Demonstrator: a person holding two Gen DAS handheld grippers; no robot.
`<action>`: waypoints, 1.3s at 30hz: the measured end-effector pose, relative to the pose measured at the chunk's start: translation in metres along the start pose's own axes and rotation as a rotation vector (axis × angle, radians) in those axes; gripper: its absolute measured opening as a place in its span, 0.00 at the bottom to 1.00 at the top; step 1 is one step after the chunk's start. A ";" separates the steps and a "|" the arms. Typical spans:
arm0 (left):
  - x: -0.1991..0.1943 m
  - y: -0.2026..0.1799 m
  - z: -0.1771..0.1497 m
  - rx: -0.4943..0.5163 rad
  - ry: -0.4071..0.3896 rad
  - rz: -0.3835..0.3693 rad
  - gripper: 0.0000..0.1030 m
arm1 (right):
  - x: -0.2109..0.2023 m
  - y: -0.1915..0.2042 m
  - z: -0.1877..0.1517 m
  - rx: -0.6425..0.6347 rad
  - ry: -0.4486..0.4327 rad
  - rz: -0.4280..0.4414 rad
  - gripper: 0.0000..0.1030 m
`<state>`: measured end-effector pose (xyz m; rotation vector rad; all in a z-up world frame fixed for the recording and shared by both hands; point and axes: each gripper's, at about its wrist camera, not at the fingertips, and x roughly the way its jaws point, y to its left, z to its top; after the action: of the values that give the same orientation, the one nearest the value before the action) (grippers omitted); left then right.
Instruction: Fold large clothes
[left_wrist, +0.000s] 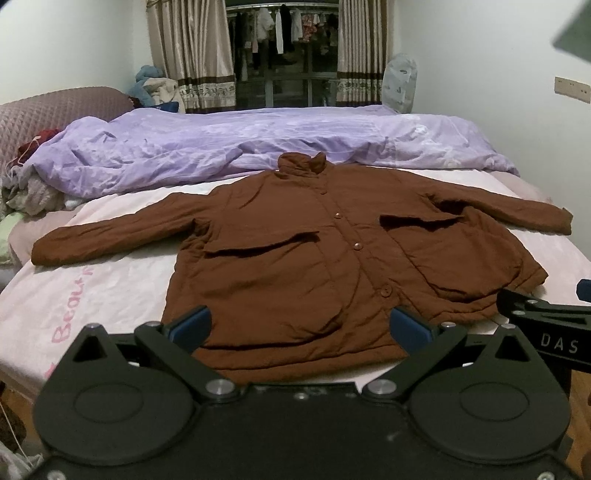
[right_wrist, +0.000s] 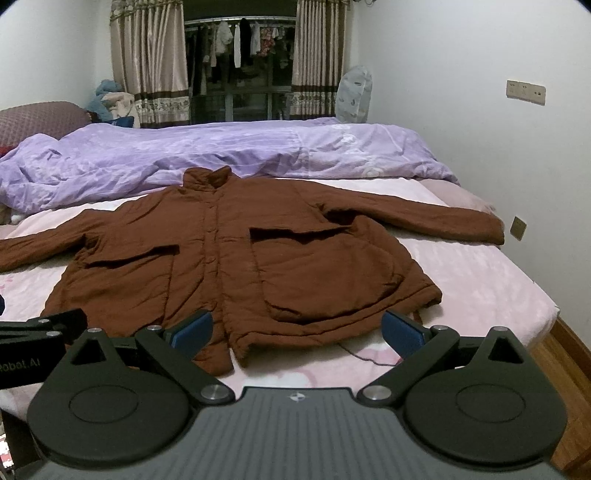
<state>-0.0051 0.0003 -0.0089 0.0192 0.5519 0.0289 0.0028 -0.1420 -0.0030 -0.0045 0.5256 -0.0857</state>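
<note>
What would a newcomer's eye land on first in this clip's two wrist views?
The brown jacket stands out first: spread flat and buttoned on the pink sheet, sleeves stretched out to both sides, collar toward the window. Behind it a rumpled lilac duvet runs across the bed. Both the left gripper and right gripper are open near the hem, holding nothing.

Pink lettering "Beau…", cut off, stands on the bed sheet (left_wrist: 66, 325) at eight o'clock. "DAS" shows on the right gripper (left_wrist: 554, 345); "…obot.AI" on the left gripper (right_wrist: 22, 363).
</note>
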 end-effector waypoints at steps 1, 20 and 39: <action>0.000 0.000 0.000 0.000 0.000 0.000 1.00 | 0.000 0.000 0.000 0.002 -0.001 0.000 1.00; 0.002 0.003 -0.001 -0.016 0.014 -0.027 1.00 | 0.001 0.002 -0.002 0.004 0.005 0.004 1.00; 0.222 0.373 0.061 -0.453 0.122 0.590 1.00 | 0.127 -0.023 0.048 0.030 -0.022 0.000 1.00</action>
<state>0.2079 0.3795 -0.0636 -0.2637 0.6361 0.7325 0.1345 -0.1760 -0.0250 0.0238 0.5024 -0.0932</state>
